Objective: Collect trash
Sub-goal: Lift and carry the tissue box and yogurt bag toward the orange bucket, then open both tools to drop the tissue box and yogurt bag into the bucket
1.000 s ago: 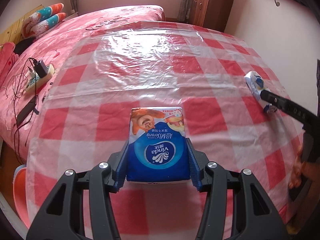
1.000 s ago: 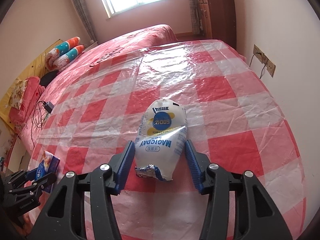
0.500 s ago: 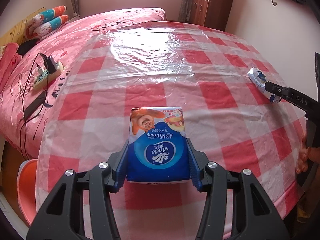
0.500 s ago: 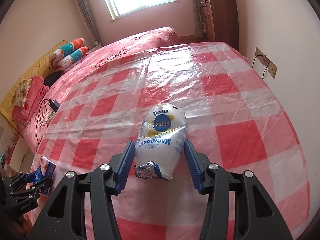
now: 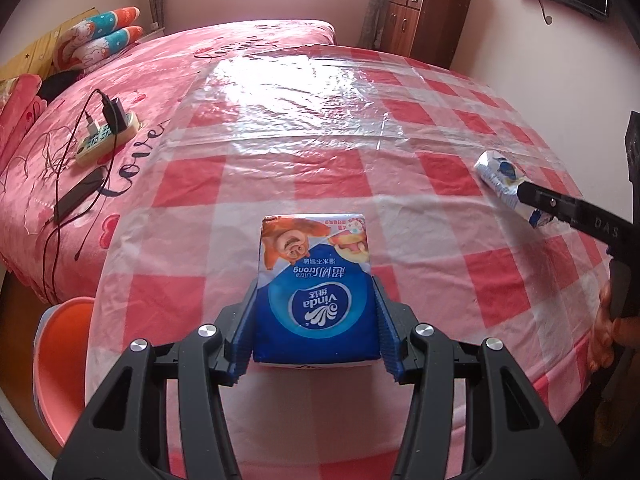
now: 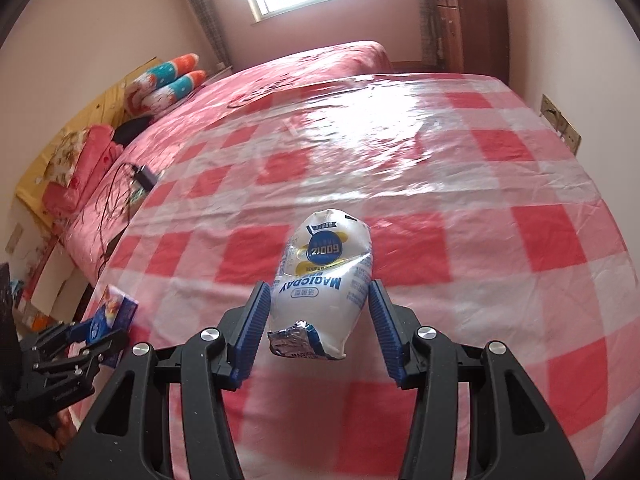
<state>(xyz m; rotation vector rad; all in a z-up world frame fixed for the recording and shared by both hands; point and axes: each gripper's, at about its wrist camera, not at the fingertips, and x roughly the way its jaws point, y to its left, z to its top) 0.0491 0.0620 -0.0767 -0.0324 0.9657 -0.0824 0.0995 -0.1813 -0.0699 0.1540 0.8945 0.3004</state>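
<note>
Left wrist view first: the tissue pack (image 5: pixel 316 292), blue with an orange cartoon at its far end, sits squarely between the blue pads of the left gripper (image 5: pixel 316 320), and both pads press its sides, so that gripper is clenched on the pack. The pack hangs over the checked plastic sheet (image 5: pixel 304 168), red and white squares, spread across the bed (image 5: pixel 168 80). Far right of the pack, a white and blue snack bag (image 5: pixel 502 178) pokes out past a black finger of the right gripper (image 5: pixel 536 208), and a hand (image 5: pixel 608 328) wraps the handle at the frame's right edge. Left of the pack, off the sheet, a power strip (image 5: pixel 106 138) with a black charger plugged in lies on the pink bedspread, its cables trailing to a dark flat device. An orange bin (image 5: pixel 60 364) shows past the bed's near left corner. Striped pillows (image 5: pixel 100 36) sit at the headboard, and a wooden cabinet (image 5: pixel 424 20) stands by the far wall.

Right wrist view now: the snack bag (image 6: pixel 324 284) fills the middle, crumpled foil end nearest the camera, gripped at its sides by the right gripper (image 6: pixel 320 320), so clenched on the bag. Down left of the bag, the left gripper (image 6: pixel 84 336) carries the tissue pack (image 6: pixel 114 312). A wall socket (image 6: pixel 560 124) sits far right of the bag.
</note>
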